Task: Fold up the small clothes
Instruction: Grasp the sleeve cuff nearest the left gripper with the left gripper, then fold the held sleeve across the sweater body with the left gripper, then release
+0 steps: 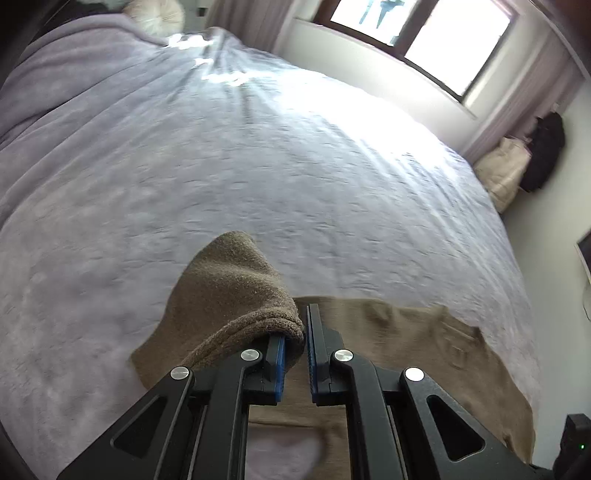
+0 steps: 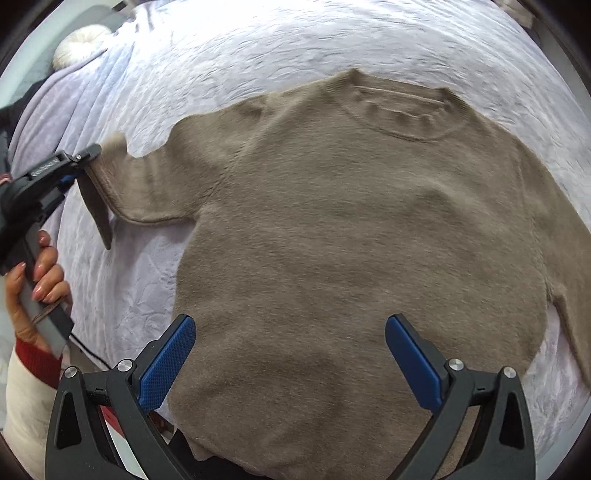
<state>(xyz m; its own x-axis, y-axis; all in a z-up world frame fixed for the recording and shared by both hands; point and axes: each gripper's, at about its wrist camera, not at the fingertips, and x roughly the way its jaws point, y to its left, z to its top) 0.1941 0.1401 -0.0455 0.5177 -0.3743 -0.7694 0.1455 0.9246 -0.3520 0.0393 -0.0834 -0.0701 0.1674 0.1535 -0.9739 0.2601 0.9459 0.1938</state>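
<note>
Sweater [image 2: 332, 236], taupe and fuzzy, lies spread face up on the bed [image 2: 258, 40], which is covered by a pale lilac quilted spread. We note its neckline [image 2: 400, 110] at the far side and its hem nearest the right wrist camera. The body lies flat. One sleeve [image 2: 147, 184] extends sideways toward the picture's left; the other runs down the picture's right edge.

Left tongs [image 1: 295, 343] are closed on the cuff of the extended sleeve. In the left wrist view the knit bunches over one blue pad [image 1: 280, 365] and the sleeve rises in a hump ahead of the fingers, lifted off the bedspread. In the right wrist view we see the same tongs at the picture's left, with the cuff hanging from them as a dark flap. A hand [image 2: 33, 280] grips their handle; a red cuff and a white sleeve show below it.

Right tongs [image 2: 290, 358] stand wide open above the lower part of the sweater's body, nothing between the blue pads.

A window [image 1: 417, 33] and a round pale cushion [image 1: 155, 16] lie beyond the bed.
</note>
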